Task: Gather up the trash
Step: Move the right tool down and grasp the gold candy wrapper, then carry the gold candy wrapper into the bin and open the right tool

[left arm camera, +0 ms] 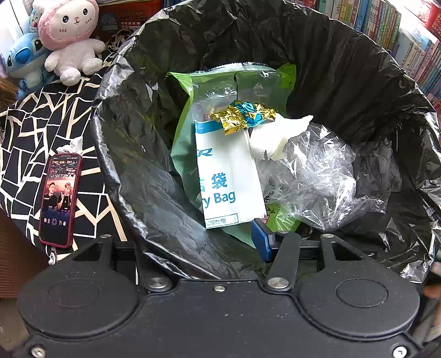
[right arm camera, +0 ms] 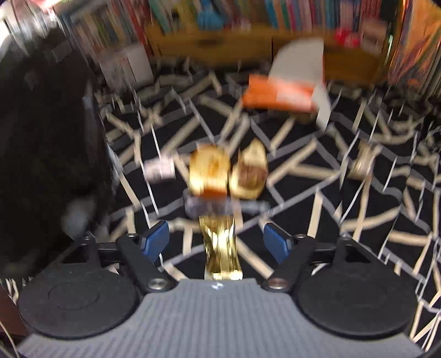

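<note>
My left gripper (left arm camera: 219,243) is shut on the rim of the black-lined trash bin (left arm camera: 132,170). One blue pad (left arm camera: 261,239) shows inside the bin; the other finger is hidden behind the liner. In the bin lie a white paper bag (left arm camera: 228,179), a gold-and-blue foil wrapper (left arm camera: 242,115), white tissue (left arm camera: 271,140), clear plastic film (left arm camera: 317,176) and a green packet (left arm camera: 182,143). In the blurred right wrist view my right gripper (right arm camera: 216,238) stands open low over the patterned cloth, a gold wrapper (right arm camera: 220,245) lying between its pads, untouched. Two more gold wrappers (right arm camera: 209,170) (right arm camera: 249,173) lie just beyond.
A phone in a red case (left arm camera: 59,199) and plush toys (left arm camera: 69,41) lie on the black-and-cream cloth (left arm camera: 27,132) left of the bin. Ahead of the right gripper are an orange packet (right arm camera: 278,93), a white scrap (right arm camera: 160,169), another gold piece (right arm camera: 363,162) and bookshelves (right arm camera: 275,16). The bin (right arm camera: 41,137) looms at its left.
</note>
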The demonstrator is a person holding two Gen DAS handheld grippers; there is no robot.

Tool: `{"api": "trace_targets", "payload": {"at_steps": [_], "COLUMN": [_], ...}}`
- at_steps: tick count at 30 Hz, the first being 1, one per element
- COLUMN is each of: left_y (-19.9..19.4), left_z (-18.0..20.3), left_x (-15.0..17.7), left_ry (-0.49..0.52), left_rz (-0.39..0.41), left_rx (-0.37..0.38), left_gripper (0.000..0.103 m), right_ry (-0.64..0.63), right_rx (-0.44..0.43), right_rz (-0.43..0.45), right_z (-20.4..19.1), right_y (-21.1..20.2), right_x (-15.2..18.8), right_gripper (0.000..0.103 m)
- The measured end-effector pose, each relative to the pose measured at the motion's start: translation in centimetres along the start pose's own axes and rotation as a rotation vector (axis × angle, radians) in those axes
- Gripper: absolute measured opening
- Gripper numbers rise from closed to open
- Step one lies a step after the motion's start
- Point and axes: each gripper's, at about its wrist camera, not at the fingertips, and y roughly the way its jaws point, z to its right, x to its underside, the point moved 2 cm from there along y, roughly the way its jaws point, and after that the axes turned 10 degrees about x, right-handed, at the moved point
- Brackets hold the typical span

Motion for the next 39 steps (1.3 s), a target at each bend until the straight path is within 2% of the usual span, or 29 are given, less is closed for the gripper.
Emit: {"api": "trace_targets", "payload": {"at_steps": [5, 6, 8, 9, 10, 17, 22, 27, 32, 35, 39], "left_y": [0.0, 0.0, 0.0, -0.1, 0.0, 0.0, 0.0, 0.0, -0.1, -0.1, -0.2], "left_z": [0.0, 0.0, 0.0, 0.0, 0.1, 0.0, 0.1, 0.0, 0.1, 0.0, -0.1], "left_x": [0.0, 0.0, 0.0, 0.0, 0.0, 0.0, 0.0, 0.0, 0.0, 0.0, 0.1], "left_ry": [0.000, 0.001, 0.003, 0.005, 0.005, 0.005, 0.005, 0.002, -0.004, -0.011, -0.019], "left_rz": [-0.001, -0.001, 0.000, -0.001, -0.001, -0.001, -0.001, 0.000, 0.004, 0.009, 0.015], "left_rx": [-0.002, -0.002, -0.002, -0.002, -0.002, -0.002, -0.002, -0.001, 0.001, 0.003, 0.008], "left_gripper": [0.051, 0.051, 0.051, 0.051, 0.051, 0.052, 0.052, 0.052, 0.052, 0.052, 0.052], "right_ry": [0.033, 0.028, 0.006, -0.003, -0.009, 0.062, 0.103, 0.133, 0.037, -0.042, -0.168], "right_rx": [0.022, 0.026, 0.027, 0.032, 0.047, -0.006, -0.064, -0.182, -0.278, -0.351, -0.381], "right_rz": [-0.053, -0.063, -0.086, -0.092, -0.082, -0.025, 0.102, 0.258, 0.358, 0.367, 0.340], "right_z": [-0.7, -0.9, -1.4, -1.5, -1.6, -0.4, 0.5, 0.4, -2.5, -5.3, -9.8], "right_y": [2.8, 3.1, 3.7, 3.8, 3.6, 0.4, -4.4, -11.1, -16.3, -17.7, -17.1], "right_x": [0.8, 1.0, 1.2, 1.4, 1.5, 0.9, -1.3, -5.1, -8.8, -10.1, -10.6], "right_gripper": [0.081, 0.077, 0.063, 0.042, 0.032, 0.030, 0.030, 0.030, 0.031, 0.032, 0.032]}}
